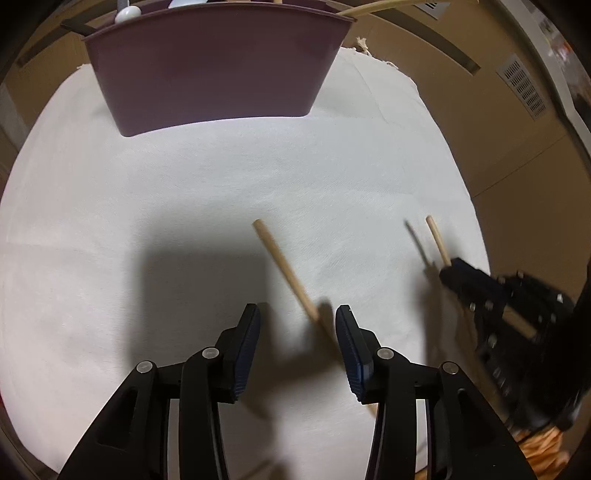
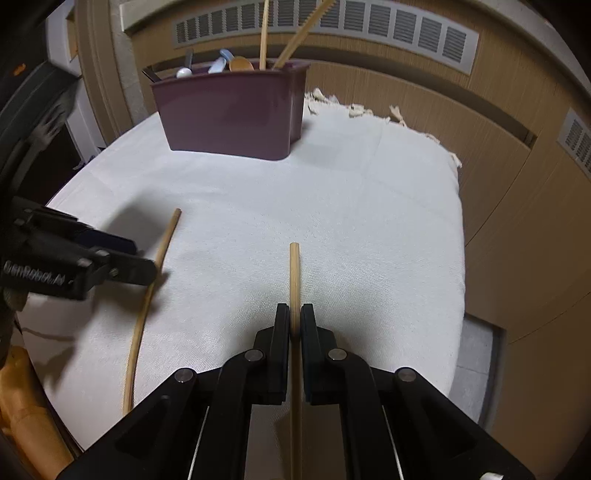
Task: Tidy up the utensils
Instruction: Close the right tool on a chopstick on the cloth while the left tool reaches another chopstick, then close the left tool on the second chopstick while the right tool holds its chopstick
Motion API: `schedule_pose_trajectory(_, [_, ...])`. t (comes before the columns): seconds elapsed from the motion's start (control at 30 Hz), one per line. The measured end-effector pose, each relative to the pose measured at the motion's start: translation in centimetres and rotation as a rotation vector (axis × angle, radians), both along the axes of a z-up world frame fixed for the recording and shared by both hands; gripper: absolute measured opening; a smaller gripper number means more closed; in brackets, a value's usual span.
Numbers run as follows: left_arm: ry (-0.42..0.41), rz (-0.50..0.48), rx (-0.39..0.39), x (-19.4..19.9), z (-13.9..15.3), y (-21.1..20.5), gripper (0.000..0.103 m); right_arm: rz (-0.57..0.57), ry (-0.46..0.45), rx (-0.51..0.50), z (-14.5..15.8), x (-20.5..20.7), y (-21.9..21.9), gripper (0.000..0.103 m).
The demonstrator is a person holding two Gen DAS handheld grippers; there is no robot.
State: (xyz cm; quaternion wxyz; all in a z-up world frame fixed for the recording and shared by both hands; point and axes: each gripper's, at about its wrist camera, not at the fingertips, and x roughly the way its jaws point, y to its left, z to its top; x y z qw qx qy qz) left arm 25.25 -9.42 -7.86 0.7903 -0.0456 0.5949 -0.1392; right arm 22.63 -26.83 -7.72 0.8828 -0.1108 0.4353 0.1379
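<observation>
A wooden chopstick [image 1: 284, 269] lies on the white cloth [image 1: 184, 206], running between the fingers of my open left gripper [image 1: 297, 321], which hovers just above it. The same chopstick [image 2: 151, 291] shows in the right wrist view beside the left gripper [image 2: 144, 266]. My right gripper [image 2: 294, 317] is shut on a second wooden chopstick [image 2: 294, 273] and holds it above the cloth [image 2: 332, 206]. It shows at the right of the left wrist view [image 1: 448, 267] with its chopstick [image 1: 437, 240]. A dark purple utensil bin [image 2: 229, 110] stands at the back, also seen in the left wrist view [image 1: 214, 70].
The bin holds spoons [image 2: 240, 64], upright chopsticks [image 2: 264, 33] and other utensils. The cloth's fringed edge [image 2: 354, 109] lies at the back right. Brown wall panels with vents [image 2: 332, 22] stand behind. An orange object [image 2: 22, 406] sits at the lower left.
</observation>
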Motion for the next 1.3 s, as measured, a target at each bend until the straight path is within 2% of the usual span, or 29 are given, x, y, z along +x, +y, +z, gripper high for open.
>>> schedule_pose_trajectory(0.1, [0.015, 0.021, 0.018, 0.5, -0.4, -1.2, 0.057, -0.002, -0.016, 0.002, 0.1, -0.2, -0.2, 0.006])
schedule_pose_trajectory(0.17, [0.006, 0.006, 0.048, 1.0, -0.6, -2.1, 0.057, -0.003, -0.029, -0.001, 0.2, -0.2, -0.2, 0.006])
schedule_pose_trajectory(0.23, [-0.04, -0.031, 0.101, 1.2, -0.8, -3.2, 0.057, -0.002, -0.039, 0.002, 0.2, -0.3, -0.3, 0.006])
schedule_pose_trajectory(0.3, [-0.109, -0.102, 0.186, 1.0, -1.1, -4.6, 0.057, -0.002, -0.042, 0.004, 0.2, -0.4, -0.4, 0.006])
schedule_pose_trajectory(0.37, [-0.151, -0.143, 0.219, 0.6, -1.2, -5.0, 0.055, -0.005, -0.039, 0.008, 0.1, -0.4, -0.6, 0.006])
schedule_pose_trajectory(0.43, [-0.163, -0.169, 0.216, 0.6, -1.1, -5.0, 0.046, -0.007, -0.035, 0.011, -0.1, -0.3, -0.7, 0.006])
schedule_pose_trajectory(0.5, [-0.17, -0.168, 0.219, 0.7, -0.9, -4.6, 0.022, -0.007, -0.032, 0.015, -0.1, -0.3, -0.8, 0.006])
schedule_pose_trajectory(0.67, [-0.194, -0.188, 0.231, -0.4, -0.5, -3.7, 0.007, -0.006, -0.022, 0.027, 0.2, -0.6, -0.9, 0.006])
schedule_pose_trajectory(0.93, [-0.228, -0.189, 0.178, -3.2, 0.3, -1.3, 0.006, 0.042, 0.051, 0.126, 1.1, -1.0, -0.2, 0.006])
schedule_pose_trajectory(1.17, [-0.237, -0.17, 0.118, -3.7, 0.6, -0.4, 0.005, 0.026, 0.157, 0.187, 0.1, 0.3, -0.2, 0.006])
schedule_pose_trajectory(1.3, [-0.284, -0.17, 0.083, -5.0, 2.5, 0.9, 0.004, 0.019, 0.146, 0.201, 0.9, -0.1, -0.1, 0.006])
